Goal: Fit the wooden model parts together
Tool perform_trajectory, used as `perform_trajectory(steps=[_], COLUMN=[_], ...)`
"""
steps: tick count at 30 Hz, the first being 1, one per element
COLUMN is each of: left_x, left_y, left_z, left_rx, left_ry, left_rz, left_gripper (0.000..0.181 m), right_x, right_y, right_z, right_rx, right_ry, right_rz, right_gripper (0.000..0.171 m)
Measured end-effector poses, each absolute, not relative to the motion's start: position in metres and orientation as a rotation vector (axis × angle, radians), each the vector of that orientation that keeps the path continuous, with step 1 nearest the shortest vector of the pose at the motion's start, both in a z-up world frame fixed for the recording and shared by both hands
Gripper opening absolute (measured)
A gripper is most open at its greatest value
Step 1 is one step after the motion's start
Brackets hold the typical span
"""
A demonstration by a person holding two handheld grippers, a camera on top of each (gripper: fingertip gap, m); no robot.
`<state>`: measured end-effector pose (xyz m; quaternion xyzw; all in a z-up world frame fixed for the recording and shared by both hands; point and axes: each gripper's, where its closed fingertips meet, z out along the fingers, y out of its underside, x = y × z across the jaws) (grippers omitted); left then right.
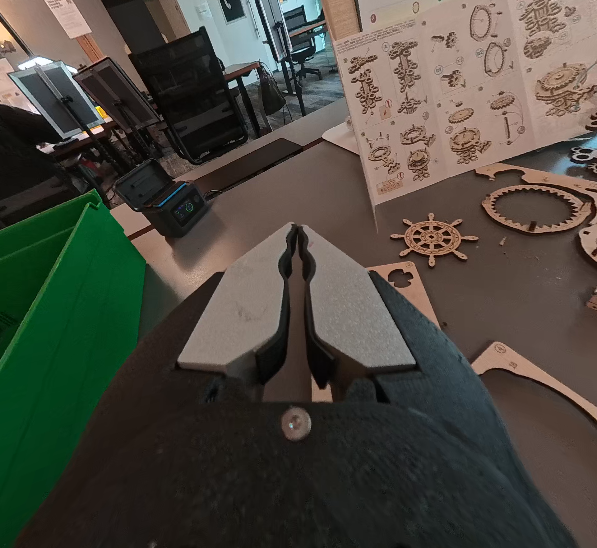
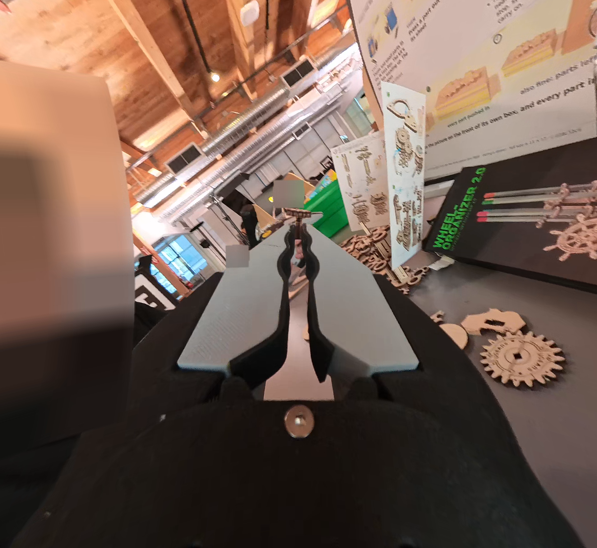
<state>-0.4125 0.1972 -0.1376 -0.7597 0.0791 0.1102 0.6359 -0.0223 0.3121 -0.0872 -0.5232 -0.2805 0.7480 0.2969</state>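
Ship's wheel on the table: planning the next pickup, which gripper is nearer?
Left. The left gripper hovers just left of the ship's wheel; the right gripper points upward, wheel unseen.

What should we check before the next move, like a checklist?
1. Right gripper holds a small wooden part: ok, pinched at the tips.
2. Left gripper free: ok, shut with nothing in it.
3. Part sitting straight: cannot tell, too small.
4. Instruction sheet readable: ok, standing open.
5. Mating piece chosen: cannot tell; ship wheel and toothed ring lie loose on the table.
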Motion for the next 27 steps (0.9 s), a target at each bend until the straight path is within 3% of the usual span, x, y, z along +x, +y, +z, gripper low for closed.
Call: perform_trajectory(steps=[6, 13, 18, 22, 27], left_x=[-0.388, -0.222, -0.178, -0.154, -0.141], left_y=[0.198, 0.228, 0.295, 0.314, 0.322], left_z=[-0.141, -0.133, -0.158, -0.164, -0.165], left_rx=[-1.740, -1.568, -1.571, -1.461, -1.326], left_ry=[0.368, 1.035, 1.173, 1.281, 1.304], left_rz=[0.390, 0.497, 0.623, 0.675, 0.760], left_gripper=[0.003, 0.028, 0.033, 0.029, 0.005], right_x=[-0.030, -0.033, -0.030, -0.030, -0.031], right_y=[0.312, 0.311, 0.313, 0.314, 0.313], right_z=[-0.101, -0.102, -0.098, -0.097, -0.096], right_rx=[-1.463, -1.486, -1.481, -1.476, -1.468], right_ry=[-0.833, -0.882, -0.842, -0.849, -0.856], right_rz=[1.799, 1.662, 1.706, 1.718, 1.730], right_gripper=[0.000, 0.000, 0.000, 0.000, 0.000])
